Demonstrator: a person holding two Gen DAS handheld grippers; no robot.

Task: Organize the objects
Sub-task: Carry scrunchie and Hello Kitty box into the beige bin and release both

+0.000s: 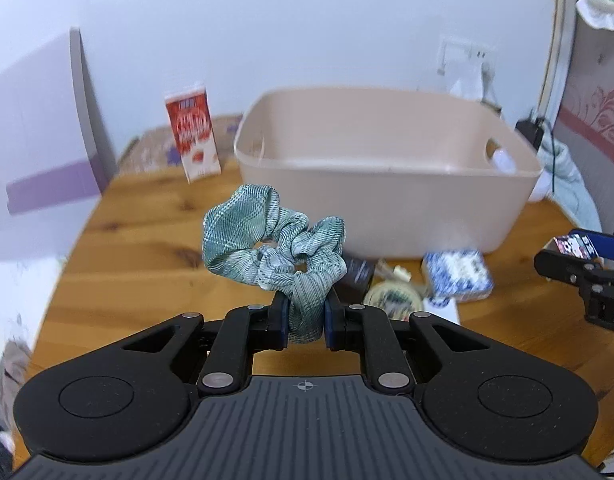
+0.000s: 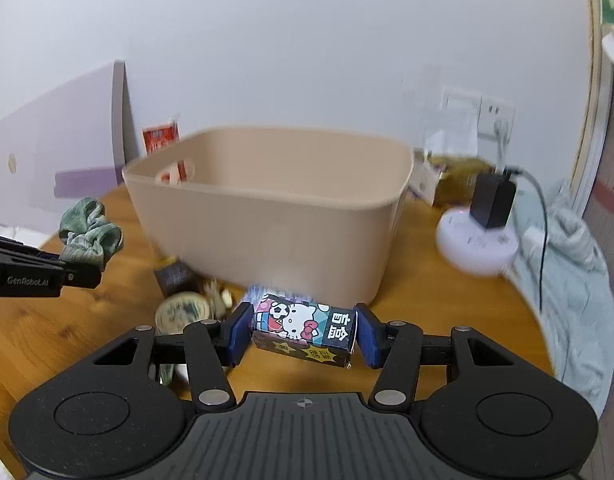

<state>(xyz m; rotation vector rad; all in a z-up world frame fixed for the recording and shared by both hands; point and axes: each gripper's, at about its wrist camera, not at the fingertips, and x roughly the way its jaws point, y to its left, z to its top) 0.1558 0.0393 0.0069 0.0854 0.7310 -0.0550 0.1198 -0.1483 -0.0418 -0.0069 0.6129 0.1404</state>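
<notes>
My left gripper is shut on a green plaid scrunchie, held above the wooden table in front of the beige plastic bin. In the right wrist view the scrunchie hangs from the left gripper's fingers at the left edge. My right gripper is shut on a small cartoon-cat box, lifted off the table just before the bin. The left wrist view catches the box and right gripper at the far right.
On the table before the bin lie a blue patterned box, a round tin and a dark packet. A red carton stands back left. A white power hub with a black plug sits right, beside grey cloth.
</notes>
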